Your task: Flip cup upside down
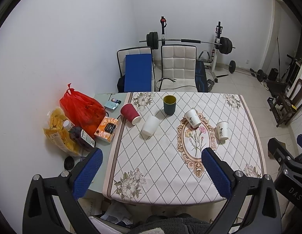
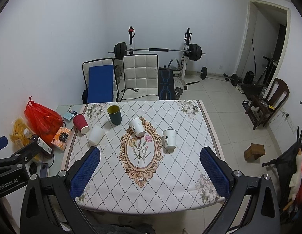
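Nothing had been grasped: the left hand-held gripper (image 1: 151,172) and the right hand-held gripper (image 2: 150,172) both hung above the near edge of the table (image 2: 206,117), each with its blue pads spread wide and empty.

Five cups stood or lay in the far half of the table. The dark green cup (image 2: 114,114) stood upright, mouth up, nearest the far edge. The printed paper cup (image 2: 169,138) toward the right edge appeared to stand upright too. The red ribbed cup (image 2: 81,123), the plain white cup (image 2: 96,134) and a second printed cup (image 2: 137,127) near the middle seemed to lie tipped or already turned.

The step in hand looked like the approach. The next move probably called for reaching forward to an upright cup, closing across its wall and rolling the wrist over.

Which cup was meant could not be told. Fisheye bending made the tilted cups' poses uncertain, and the near table corners sat behind the gripper fingers.
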Motion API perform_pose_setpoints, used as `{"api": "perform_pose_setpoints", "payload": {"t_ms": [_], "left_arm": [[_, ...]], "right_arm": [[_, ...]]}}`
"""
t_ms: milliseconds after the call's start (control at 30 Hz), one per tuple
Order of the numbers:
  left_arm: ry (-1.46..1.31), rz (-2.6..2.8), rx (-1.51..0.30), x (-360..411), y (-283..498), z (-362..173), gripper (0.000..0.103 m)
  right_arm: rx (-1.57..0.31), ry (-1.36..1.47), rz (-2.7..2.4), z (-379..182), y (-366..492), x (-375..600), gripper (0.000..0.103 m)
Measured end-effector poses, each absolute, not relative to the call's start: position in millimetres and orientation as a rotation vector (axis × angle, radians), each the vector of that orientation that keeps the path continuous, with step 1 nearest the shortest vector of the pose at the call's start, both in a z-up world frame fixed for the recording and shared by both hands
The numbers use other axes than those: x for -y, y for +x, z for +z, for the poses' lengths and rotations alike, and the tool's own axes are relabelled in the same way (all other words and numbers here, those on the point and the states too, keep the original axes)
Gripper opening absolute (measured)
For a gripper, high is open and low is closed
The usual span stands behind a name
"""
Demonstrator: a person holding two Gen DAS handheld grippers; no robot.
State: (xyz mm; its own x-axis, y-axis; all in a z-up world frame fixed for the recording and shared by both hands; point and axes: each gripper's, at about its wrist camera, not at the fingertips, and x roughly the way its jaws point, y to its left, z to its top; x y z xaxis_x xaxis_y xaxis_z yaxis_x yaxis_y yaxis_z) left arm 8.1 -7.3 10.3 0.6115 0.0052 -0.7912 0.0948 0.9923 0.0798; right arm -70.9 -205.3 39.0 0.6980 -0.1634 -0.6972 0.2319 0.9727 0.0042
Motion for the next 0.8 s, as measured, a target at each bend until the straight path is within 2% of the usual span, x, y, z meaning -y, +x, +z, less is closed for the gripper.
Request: {"api": "perform_pose_setpoints", "payload": {"t_ms": [333,800], "left_arm": [[0.116,-0.056,-0.912,9.1,4.8,24.6,0.103],[0.12,-0.054,-0.91,9.4,2.3,18.1,0.103]], "right_arm": [[-0.77,0.101,-0.227,36.3,-76.0,202.3,0.103],[-0.769,0.103,-0.223,34.3,-79.4,202.7,0.103]]}}
